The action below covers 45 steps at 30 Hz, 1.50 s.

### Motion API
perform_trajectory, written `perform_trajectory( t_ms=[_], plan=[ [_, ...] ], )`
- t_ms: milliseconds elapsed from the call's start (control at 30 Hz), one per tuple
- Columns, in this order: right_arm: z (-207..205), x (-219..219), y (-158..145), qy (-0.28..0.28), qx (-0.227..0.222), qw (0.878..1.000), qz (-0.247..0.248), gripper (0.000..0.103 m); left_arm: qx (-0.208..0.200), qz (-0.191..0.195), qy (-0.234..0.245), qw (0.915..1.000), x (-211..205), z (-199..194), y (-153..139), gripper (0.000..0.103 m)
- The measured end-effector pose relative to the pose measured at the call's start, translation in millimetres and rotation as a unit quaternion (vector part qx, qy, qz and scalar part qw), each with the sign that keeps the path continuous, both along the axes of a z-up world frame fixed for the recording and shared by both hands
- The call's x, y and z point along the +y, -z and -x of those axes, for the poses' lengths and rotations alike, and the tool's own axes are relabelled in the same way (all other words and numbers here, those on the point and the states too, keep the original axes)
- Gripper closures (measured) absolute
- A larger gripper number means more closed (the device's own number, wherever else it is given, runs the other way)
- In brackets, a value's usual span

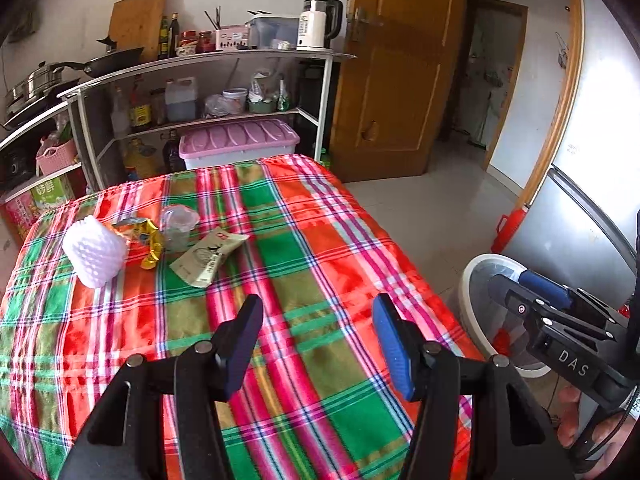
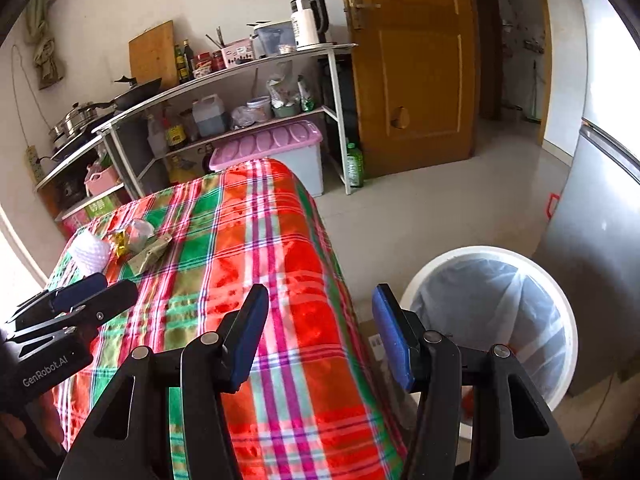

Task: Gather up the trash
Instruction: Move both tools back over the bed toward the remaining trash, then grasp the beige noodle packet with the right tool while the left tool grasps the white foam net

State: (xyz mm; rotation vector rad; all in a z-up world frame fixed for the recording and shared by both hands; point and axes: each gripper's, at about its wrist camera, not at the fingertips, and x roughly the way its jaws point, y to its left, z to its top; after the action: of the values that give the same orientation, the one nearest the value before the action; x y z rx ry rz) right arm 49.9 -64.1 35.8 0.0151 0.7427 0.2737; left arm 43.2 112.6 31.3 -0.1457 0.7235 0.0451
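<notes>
On the far left of the plaid tablecloth (image 1: 320,240) lies a cluster of trash: a white foam net (image 1: 95,250), a gold wrapper (image 1: 150,246), a clear plastic cup (image 1: 178,226) and a beige packet (image 1: 208,256). My left gripper (image 1: 316,320) hovers open over the cloth's middle, well short of them, holding nothing. My right gripper (image 2: 320,308) is open and empty above the table's right edge. To its right on the floor stands a white bin (image 2: 492,252) with a clear liner. The right wrist view also shows the foam net (image 2: 90,254), the packet (image 2: 150,256) and the left gripper (image 2: 118,283).
A metal rack (image 1: 200,60) with a kettle, bottles and pans lines the back wall. A pink-lidded box (image 1: 236,140) sits behind the table. A wooden door (image 1: 400,80) stands open beyond. A steel fridge (image 2: 600,220) rises right of the bin, and a green bottle (image 2: 354,166) stands by the rack's leg.
</notes>
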Motion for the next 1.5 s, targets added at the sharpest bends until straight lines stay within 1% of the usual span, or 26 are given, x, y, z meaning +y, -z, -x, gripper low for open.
perform_trajectory(
  t_ms=[133, 233, 333, 500, 667, 733, 800, 933, 1067, 1133, 1300, 1433, 1500],
  plan=[
    [-3.1, 26.0, 1.2, -0.027, 0.002, 1.0, 0.006, 0.048, 0.001, -0.001, -0.03, 0.9995, 30.7, 5.8, 1.8, 0.042],
    [-9.4, 44.9, 3.9, -0.045, 0.012, 0.999, 0.006, 0.048, 0.002, -0.002, -0.056, 0.9984, 54.4, 10.1, 2.5, 0.042],
    [-15.0, 65.2, 4.5, -0.06, 0.016, 0.998, 0.008, 0.048, 0.003, -0.002, -0.08, 0.9968, 78.7, 13.7, 3.2, 0.041],
    [-26.4, 99.1, 8.5, -0.083, 0.033, 0.996, 0.006, 0.048, 0.001, -0.003, -0.122, 0.9925, 121.7, 21.8, 5.4, 0.037],
    [-38.5, 132.6, 14.8, -0.106, 0.048, 0.993, 0.005, 0.048, 0.006, 0.016, -0.146, 0.9892, 160.5, 23.6, 11.4, 0.035],
    [-44.6, 145.2, 19.8, -0.11, 0.059, 0.992, 0.008, 0.048, 0.006, 0.014, -0.158, 0.9873, 171.6, 22.8, 13.2, 0.035],
    [-48.9, 159.1, 23.3, -0.118, 0.062, 0.991, 0.011, 0.048, 0.003, 0.009, -0.16, 0.9871, 180.0, 21.0, 15.2, 0.031],
    [-55.2, 186.1, 29.5, -0.13, 0.051, 0.99, 0.03, 0.048, 0.014, 0.033, -0.163, 0.986, 198.9, 13.4, 24.1, 0.031],
    [-63.0, 210.1, 37.6, -0.145, 0.06, 0.987, 0.036, 0.048, 0.022, 0.032, -0.166, 0.9854, 207.6, 5.4, 31.1, 0.03],
    [-66.8, 218.1, 40.8, -0.148, 0.064, 0.986, 0.031, 0.048, 0.022, 0.032, -0.162, 0.986, 210.6, 1.5, 32.7, 0.03],
    [-85.3, 228.2, 55.2, -0.13, 0.1, 0.986, 0.011, 0.048, 0.016, 0.037, -0.158, 0.9866, 216.8, -7.4, 31.5, 0.029],
    [-93.6, 234.6, 62.7, -0.124, 0.106, 0.987, 0.013, 0.048, 0.017, 0.031, -0.159, 0.9866, 220.0, -15.5, 33.6, 0.027],
    [-95.5, 238.7, 65.6, -0.123, 0.106, 0.986, 0.024, 0.048, 0.024, 0.028, -0.159, 0.9866, 221.2, -21.2, 36.5, 0.027]
  ],
)
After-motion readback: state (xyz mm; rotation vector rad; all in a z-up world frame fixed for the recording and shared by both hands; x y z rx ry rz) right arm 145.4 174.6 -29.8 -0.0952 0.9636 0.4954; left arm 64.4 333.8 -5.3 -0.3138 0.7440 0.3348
